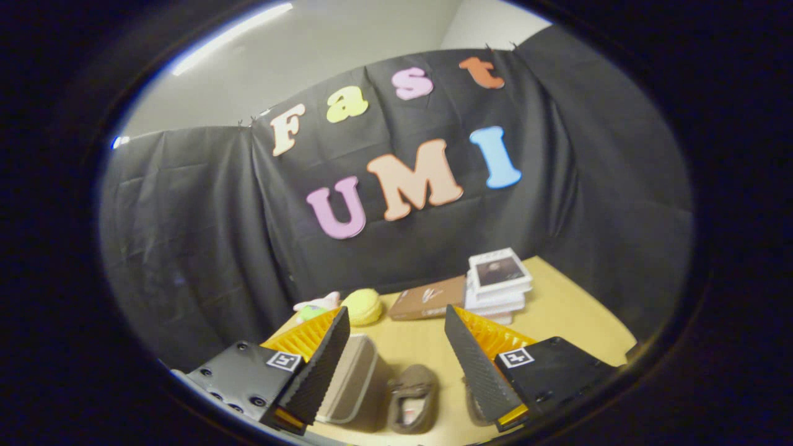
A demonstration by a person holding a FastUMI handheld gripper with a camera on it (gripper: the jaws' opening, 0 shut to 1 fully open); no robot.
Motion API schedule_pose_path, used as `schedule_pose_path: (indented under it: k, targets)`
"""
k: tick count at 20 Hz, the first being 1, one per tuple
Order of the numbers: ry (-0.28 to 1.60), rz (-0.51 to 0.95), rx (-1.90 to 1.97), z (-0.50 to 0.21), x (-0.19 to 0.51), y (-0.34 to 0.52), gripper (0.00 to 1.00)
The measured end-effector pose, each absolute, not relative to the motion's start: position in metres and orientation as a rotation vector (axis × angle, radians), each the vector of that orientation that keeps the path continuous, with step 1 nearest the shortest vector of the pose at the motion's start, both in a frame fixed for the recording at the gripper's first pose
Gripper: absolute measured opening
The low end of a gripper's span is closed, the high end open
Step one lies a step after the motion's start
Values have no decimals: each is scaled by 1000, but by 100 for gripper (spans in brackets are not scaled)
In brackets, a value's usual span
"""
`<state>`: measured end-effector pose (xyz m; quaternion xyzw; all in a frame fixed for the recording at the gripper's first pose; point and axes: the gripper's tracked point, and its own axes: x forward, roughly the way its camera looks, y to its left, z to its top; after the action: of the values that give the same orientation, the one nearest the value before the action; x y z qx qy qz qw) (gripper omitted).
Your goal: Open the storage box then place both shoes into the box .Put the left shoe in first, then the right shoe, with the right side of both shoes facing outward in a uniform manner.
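The gripper [396,365] hangs above the table [570,310], its fingers spread wide with nothing between them. Below the gap lies one shoe [414,396]; a second shoe [474,409] is mostly hidden behind the right finger. The box [353,378] sits just left of the first shoe — lid state unclear. At the far edge lie a yellow toy [363,306], a brown packet [429,298] and stacked books [497,282].

Pale wooden tabletop [557,310] across the lower middle of the frame, backed by draped black cloth wall [186,235]. Toward its far edge, a round yellow plush toy [363,306] touching a pink and green soft toy [315,308] on its left. Right of those, a flat brown cardboard box [427,298] lying beside a stack of white books [497,286]. White ceiling with a bright strip light [232,37] at upper left.
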<state>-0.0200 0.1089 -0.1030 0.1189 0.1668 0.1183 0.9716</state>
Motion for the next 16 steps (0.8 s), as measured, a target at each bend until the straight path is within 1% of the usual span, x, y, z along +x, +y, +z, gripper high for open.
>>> schedule_pose_path:
  k: [4, 8, 12, 16]
  targets:
    - [527, 318, 350, -154, -26, 138, 99]
    - [789, 395, 505, -211, -44, 173, 99]
    - [1015, 402, 666, -256, -64, 188, 99]
    - [1153, 389, 792, -285, -79, 195, 99]
